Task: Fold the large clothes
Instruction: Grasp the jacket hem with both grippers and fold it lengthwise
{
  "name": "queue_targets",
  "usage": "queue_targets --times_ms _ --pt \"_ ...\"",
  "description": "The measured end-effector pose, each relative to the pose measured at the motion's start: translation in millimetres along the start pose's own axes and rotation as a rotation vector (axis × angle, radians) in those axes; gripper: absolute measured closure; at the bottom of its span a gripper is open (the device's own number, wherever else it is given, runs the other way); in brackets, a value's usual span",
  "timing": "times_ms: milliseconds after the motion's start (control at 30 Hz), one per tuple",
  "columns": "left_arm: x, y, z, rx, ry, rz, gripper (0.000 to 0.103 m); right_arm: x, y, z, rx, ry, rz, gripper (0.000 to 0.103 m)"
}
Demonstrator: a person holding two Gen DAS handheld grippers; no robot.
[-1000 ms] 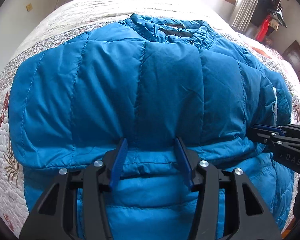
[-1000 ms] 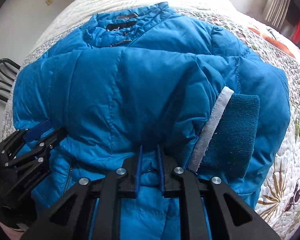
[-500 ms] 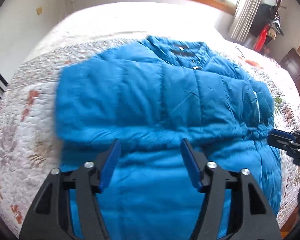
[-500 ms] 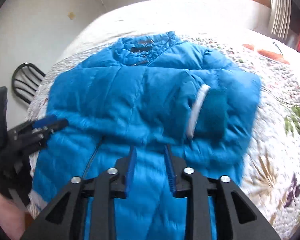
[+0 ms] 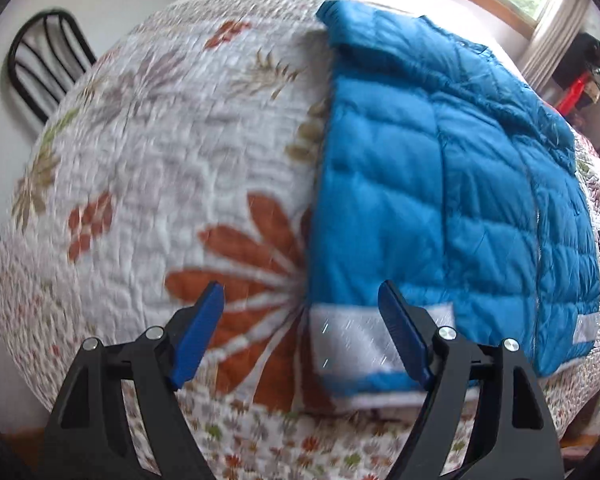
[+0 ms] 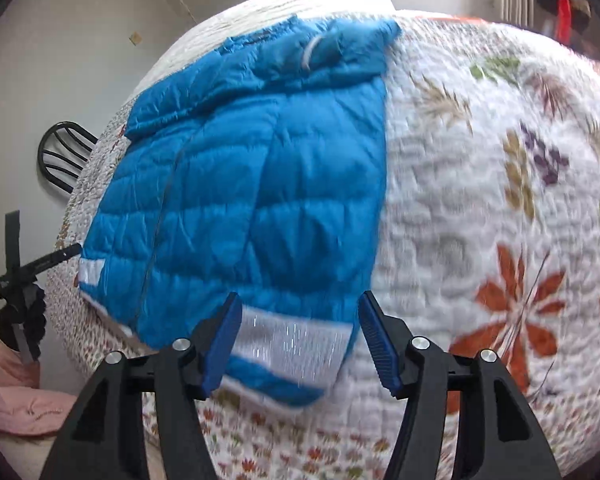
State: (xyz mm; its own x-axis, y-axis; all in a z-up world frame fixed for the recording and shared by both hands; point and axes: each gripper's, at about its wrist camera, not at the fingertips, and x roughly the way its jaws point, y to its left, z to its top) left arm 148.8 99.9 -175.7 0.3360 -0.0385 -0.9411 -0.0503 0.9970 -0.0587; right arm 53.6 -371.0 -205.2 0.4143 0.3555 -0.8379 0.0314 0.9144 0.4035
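The floral quilt (image 5: 148, 168) covers the whole bed. My blue puffer jacket (image 5: 440, 184) lies flat on it, sleeves folded in across the chest, collar at the far end, white-banded hem at the near edge. A black chair (image 5: 40, 68) stands far left by the wall. My left gripper (image 5: 300, 340) hangs over the jacket's near left corner, jaws opening, pinching nothing. My right gripper (image 6: 300, 340) straddles the near right hem, jaws opening, pads clear of the fabric.

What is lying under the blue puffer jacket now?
The blue puffer jacket lies on a white floral quilt covering the bed. The quilt shows all around it; the part directly beneath, and anything folded inside the jacket, is covered.
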Motion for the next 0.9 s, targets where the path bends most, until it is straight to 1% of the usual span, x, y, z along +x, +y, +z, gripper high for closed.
queue_targets --times_ms 100,167,233,333,433,467,500,533,567,600,633,667,700,733,767,800,833,900 --pt "3.4 9.0 -16.4 -0.032 0.023 -0.069 0.024 6.8 -6.1 -18.2 0.045 0.03 0.013 0.042" --pt "7.8 8.7 -22.4 -0.034 0.036 -0.114 0.024 12.6 -8.8 -26.6 0.068 0.044 0.05 0.042" --pt "13.4 7.8 -28.7 -0.034 0.049 -0.147 0.024 18.4 -10.7 -32.2 0.089 0.048 0.08 0.042" --pt "22.2 6.9 -33.8 -0.056 0.061 -0.202 0.022 28.1 -13.8 -35.4 0.118 0.055 0.096 0.042" --pt "24.3 4.8 -36.5 -0.063 0.054 -0.212 0.022 32.7 -17.6 -35.9 0.139 0.045 0.126 0.042" --pt "24.3 2.5 -37.8 -0.061 0.053 -0.217 0.022 33.4 -19.3 -37.0 0.14 0.041 0.127 0.044" --pt "24.1 0.8 -38.7 -0.061 0.056 -0.221 0.022 32.6 -19.3 -37.0 0.135 0.036 0.129 0.049" --pt "23.5 -1.1 -39.6 -0.058 0.057 -0.227 0.026 32.5 -19.0 -37.3 0.13 0.034 0.136 0.053" --pt "23.0 -2.8 -40.5 -0.054 0.058 -0.24 0.038 33.5 -19.6 -37.4 0.133 0.039 0.153 0.06" --pt "24.3 -5.2 -39.0 -0.057 0.063 -0.262 0.044 35.1 -20.3 -37.9 0.139 0.043 0.17 0.065" --pt "25.2 -6.7 -37.8 -0.068 0.067 -0.28 0.052 36.8 -20.7 -38.1 0.143 0.045 0.178 0.067" --pt "25.0 -7.4 -38.4 -0.076 0.067 -0.286 0.058 38.6 -20.7 -38.4 0.145 0.05 0.182 0.072" --pt "25.0 -8.1 -37.3 -0.077 0.065 -0.286 0.061 38.8 -21.0 -38.2 0.146 0.049 0.187 0.076" --pt "24.0 -8.5 -37.8 -0.079 0.063 -0.291 0.068 38.3 -20.8 -37.9 0.147 0.046 0.196 0.079" --pt "22.8 -9.1 -37.3 -0.08 0.058 -0.292 0.079 36.8 -20.3 -37.4 0.146 0.042 0.203 0.084" --pt "20.1 -9.2 -37.4 -0.078 0.049 -0.288 0.084 35.4 -19.9 -37.3 0.146 0.039 0.209 0.087" --pt "17.6 -8.6 -37.0 -0.078 0.041 -0.295 0.088 33.1 -19.6 -37.2 0.145 0.035 0.217 0.088" --pt "9.8 -7.0 -38.0 -0.085 0.022 -0.312 0.091 28.1 -17.9 -36.6 0.133 0.023 0.226 0.09"
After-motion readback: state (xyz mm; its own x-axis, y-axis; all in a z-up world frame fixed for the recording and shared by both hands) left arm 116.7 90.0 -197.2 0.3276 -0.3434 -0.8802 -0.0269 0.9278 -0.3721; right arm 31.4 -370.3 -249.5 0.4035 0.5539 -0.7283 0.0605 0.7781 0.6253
